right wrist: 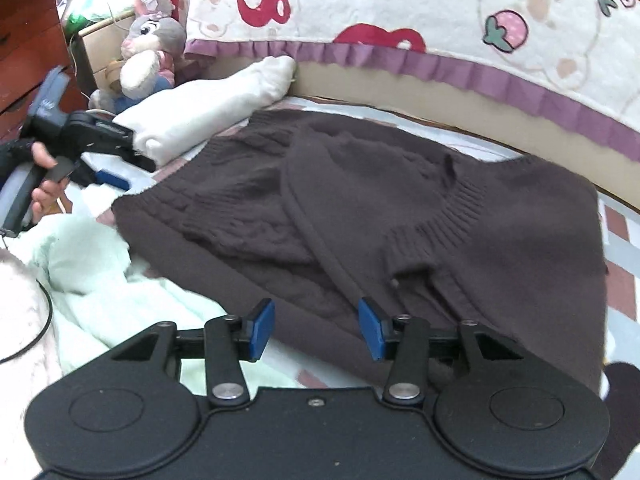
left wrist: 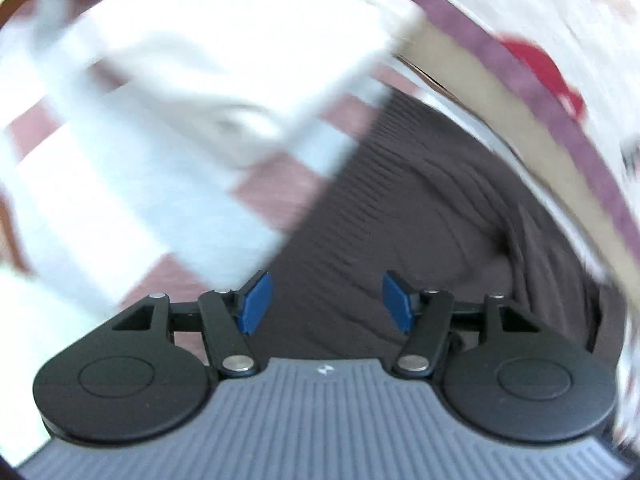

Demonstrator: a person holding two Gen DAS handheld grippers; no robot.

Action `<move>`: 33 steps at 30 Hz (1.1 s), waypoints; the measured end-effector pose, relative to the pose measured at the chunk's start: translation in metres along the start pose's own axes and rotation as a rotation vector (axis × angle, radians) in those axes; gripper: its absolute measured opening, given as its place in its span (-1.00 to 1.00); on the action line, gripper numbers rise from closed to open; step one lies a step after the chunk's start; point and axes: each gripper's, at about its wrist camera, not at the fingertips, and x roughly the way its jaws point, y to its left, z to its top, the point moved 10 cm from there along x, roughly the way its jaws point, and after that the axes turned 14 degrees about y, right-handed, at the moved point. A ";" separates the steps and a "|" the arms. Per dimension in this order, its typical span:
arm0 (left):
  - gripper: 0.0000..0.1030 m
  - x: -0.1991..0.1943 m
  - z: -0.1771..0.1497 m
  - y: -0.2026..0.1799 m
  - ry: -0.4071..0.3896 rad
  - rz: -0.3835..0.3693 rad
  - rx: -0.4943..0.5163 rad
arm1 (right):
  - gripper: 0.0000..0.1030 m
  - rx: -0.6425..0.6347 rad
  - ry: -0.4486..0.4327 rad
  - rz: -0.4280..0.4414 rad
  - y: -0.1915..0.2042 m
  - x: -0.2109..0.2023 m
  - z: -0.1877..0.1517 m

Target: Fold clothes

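1. Right wrist view: the right gripper (right wrist: 316, 328) is seen with its blue pads spread apart and nothing between them, held just above the near hem of the brown knitted sweater (right wrist: 400, 208).
2. The brown sweater is laid across the middle of the checked bed sheet (right wrist: 618, 240), partly folded, with a ribbed cuff (right wrist: 432, 216) lying over its body toward 2 o'clock from the pads.
3. A folded white garment (right wrist: 208, 108) is seen at 11 o'clock, touching the far edge of the sweater and lying against the beige bed rail (right wrist: 400, 88).
4. The left gripper (right wrist: 116, 160) is seen at 9 o'clock, held in a person's hand (right wrist: 42, 172), its black body just beside the white garment; from this view it cannot be told how its pads stand.
5. A pale green cloth (right wrist: 92, 276) is bunched at 8 o'clock, beside the sweater's left edge.
6. A grey plush rabbit (right wrist: 148, 56) is propped at 11 o'clock, and a cartoon-printed quilt (right wrist: 400, 0) with a purple frill is draped along 12 o'clock.
7. Left wrist view: the picture is blurred by motion. The left gripper (left wrist: 328, 304) is shown with its blue pads wide apart and empty, over the brown sweater (left wrist: 420, 220), which fills 12 to 3 o'clock.
8. The white garment (left wrist: 224, 64) is seen as a blurred mass at 11 o'clock.
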 end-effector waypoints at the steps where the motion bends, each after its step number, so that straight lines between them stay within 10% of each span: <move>1: 0.19 -0.003 0.000 0.009 -0.001 -0.016 -0.043 | 0.02 -0.003 -0.005 -0.002 0.002 0.002 0.003; 11: 0.29 -0.014 -0.015 0.040 -0.048 -0.024 -0.198 | 0.02 0.029 -0.063 -0.037 0.010 0.007 0.034; 16: 0.31 0.009 -0.027 0.038 0.056 -0.068 -0.223 | 0.02 -0.002 -0.064 -0.077 0.011 0.008 0.026; 26: -0.15 0.021 -0.024 0.029 0.015 0.009 -0.178 | 0.02 0.006 -0.056 0.024 0.013 0.018 0.050; 33: 0.60 0.035 -0.026 0.000 0.007 0.103 0.005 | -0.33 -0.039 0.094 0.111 0.046 0.076 0.067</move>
